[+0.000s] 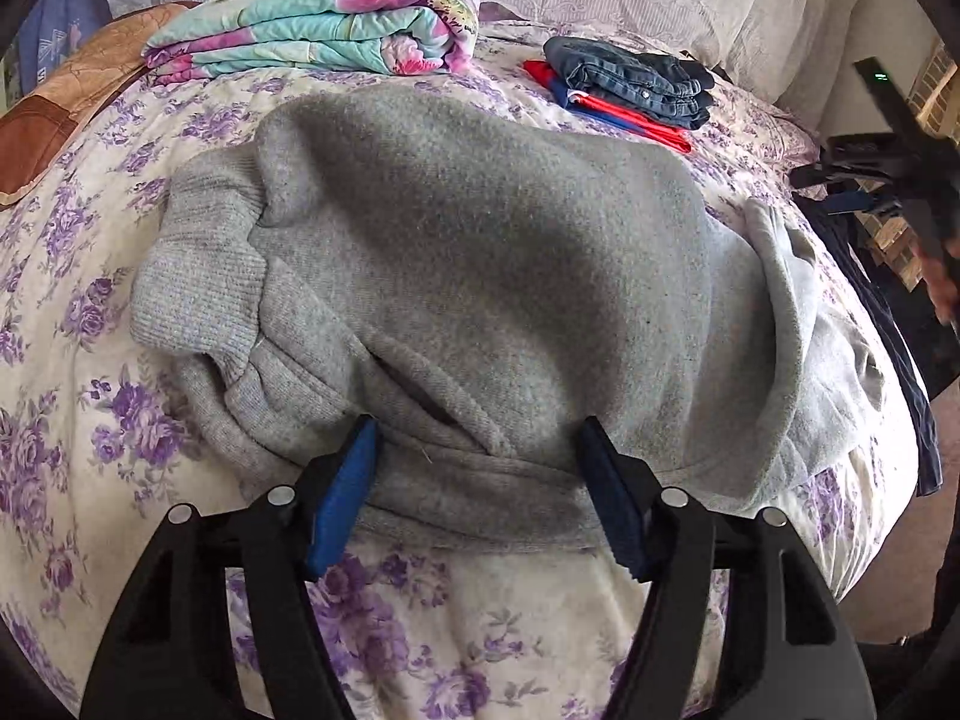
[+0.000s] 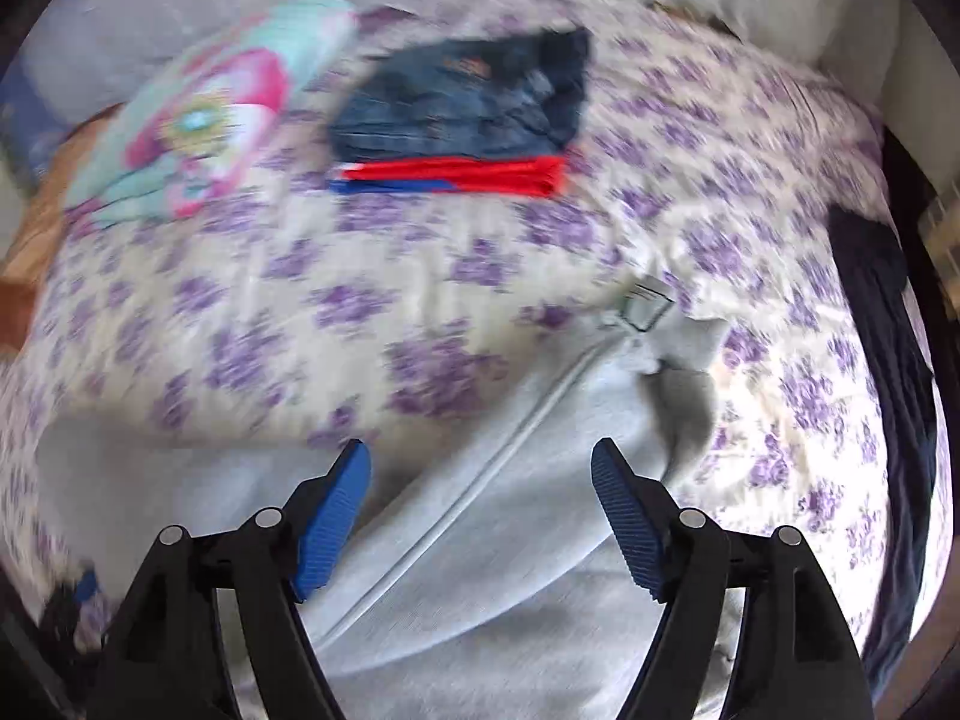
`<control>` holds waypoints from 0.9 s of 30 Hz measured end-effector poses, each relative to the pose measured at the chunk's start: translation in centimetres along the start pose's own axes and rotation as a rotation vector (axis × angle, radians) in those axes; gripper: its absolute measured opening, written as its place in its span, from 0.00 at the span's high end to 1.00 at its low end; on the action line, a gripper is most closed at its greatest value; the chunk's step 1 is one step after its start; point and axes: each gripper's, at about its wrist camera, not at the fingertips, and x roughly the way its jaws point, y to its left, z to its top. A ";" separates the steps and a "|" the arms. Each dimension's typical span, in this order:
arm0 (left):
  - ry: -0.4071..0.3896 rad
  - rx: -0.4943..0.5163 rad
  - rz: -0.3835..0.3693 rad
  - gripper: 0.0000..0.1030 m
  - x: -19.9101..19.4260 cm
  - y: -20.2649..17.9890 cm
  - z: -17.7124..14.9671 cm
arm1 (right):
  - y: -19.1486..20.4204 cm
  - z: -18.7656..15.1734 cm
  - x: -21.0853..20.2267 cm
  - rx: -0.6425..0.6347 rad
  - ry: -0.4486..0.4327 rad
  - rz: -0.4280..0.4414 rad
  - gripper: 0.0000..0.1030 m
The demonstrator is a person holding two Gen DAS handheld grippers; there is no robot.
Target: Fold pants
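Grey pants (image 1: 480,276) bunched on the bed (image 1: 60,360), right view blurred.
Left gripper (image 1: 477,450) spread wide around a fold; right gripper (image 2: 480,474) open above pale fabric.

Both wrist views look close across the bed (image 1: 90,276), sharing, seemingly, the folded jeans (image 1: 630,81).

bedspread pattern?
Cream bedspread with purple flowers; sharpest in the left wrist view.
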 end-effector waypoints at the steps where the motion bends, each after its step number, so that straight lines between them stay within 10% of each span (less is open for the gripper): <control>1: 0.001 -0.002 -0.002 0.37 0.0 0.0 0.1 | -1.1 1.6 1.9 0.049 0.049 -0.039 0.28; 9: 0.012 0.004 -0.011 0.37 0.1 -0.1 0.3 | -2.3 5.6 11.1 0.143 0.269 -0.197 0.37; 11: 0.014 0.001 -0.020 0.39 0.1 0.2 0.4 | -2.6 5.1 11.5 0.128 0.265 -0.205 0.93; 18: 0.039 -0.030 -0.077 0.47 -0.2 1.4 0.7 | -6.9 1.0 0.3 0.161 -0.011 0.012 0.93; 23: 0.047 -0.012 -0.067 0.47 -0.3 1.1 0.7 | -12.3 -8.5 -7.9 0.217 -0.220 0.093 0.93; 27: 0.067 0.003 -0.071 0.47 -0.5 1.1 0.8 | -16.9 -16.8 -6.8 0.334 -0.240 0.132 0.93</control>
